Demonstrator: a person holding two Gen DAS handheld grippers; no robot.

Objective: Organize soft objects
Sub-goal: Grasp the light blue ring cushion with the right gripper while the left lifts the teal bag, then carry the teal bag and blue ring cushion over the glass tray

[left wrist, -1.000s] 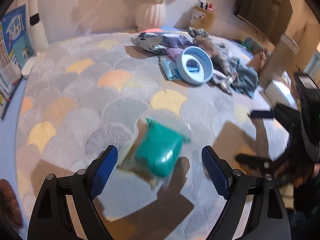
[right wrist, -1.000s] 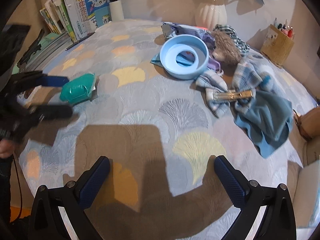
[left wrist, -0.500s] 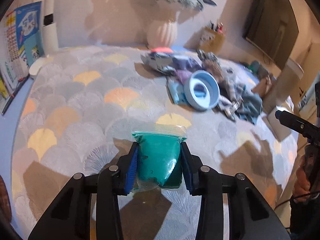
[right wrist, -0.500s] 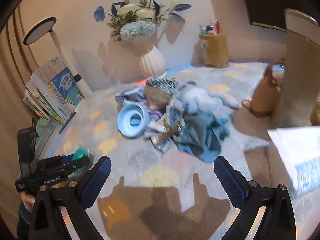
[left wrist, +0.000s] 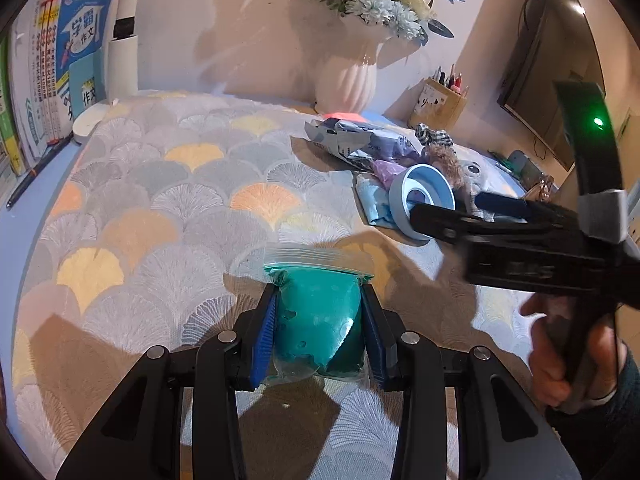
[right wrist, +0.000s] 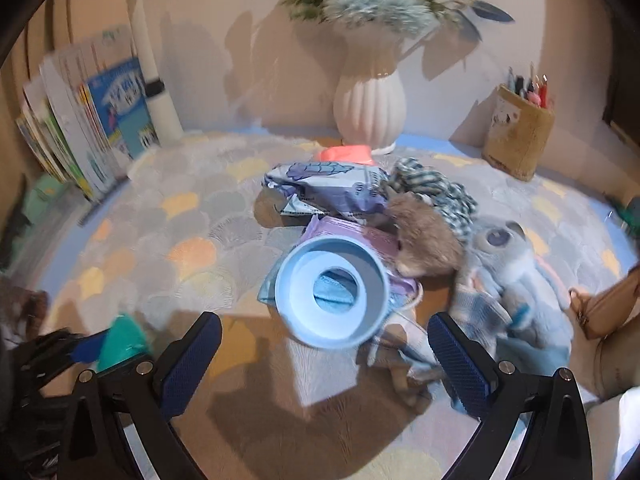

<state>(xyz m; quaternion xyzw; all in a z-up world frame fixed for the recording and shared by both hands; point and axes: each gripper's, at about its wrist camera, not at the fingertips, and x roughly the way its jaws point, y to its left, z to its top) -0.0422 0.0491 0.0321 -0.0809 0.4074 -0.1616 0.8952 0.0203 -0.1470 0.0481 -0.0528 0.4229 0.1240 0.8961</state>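
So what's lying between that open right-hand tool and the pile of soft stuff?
In the right wrist view, a light blue ring sits between the right tool and the pile, leaning on it.

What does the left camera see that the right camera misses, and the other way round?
Only the left view shows the left gripper squeezing the green bag's sides, a dark screen on the wall, and a hand. Only the right view shows the right gripper wide open, and the blue stuffed toy clearly. Both show the blue ring, the white vase and the books.
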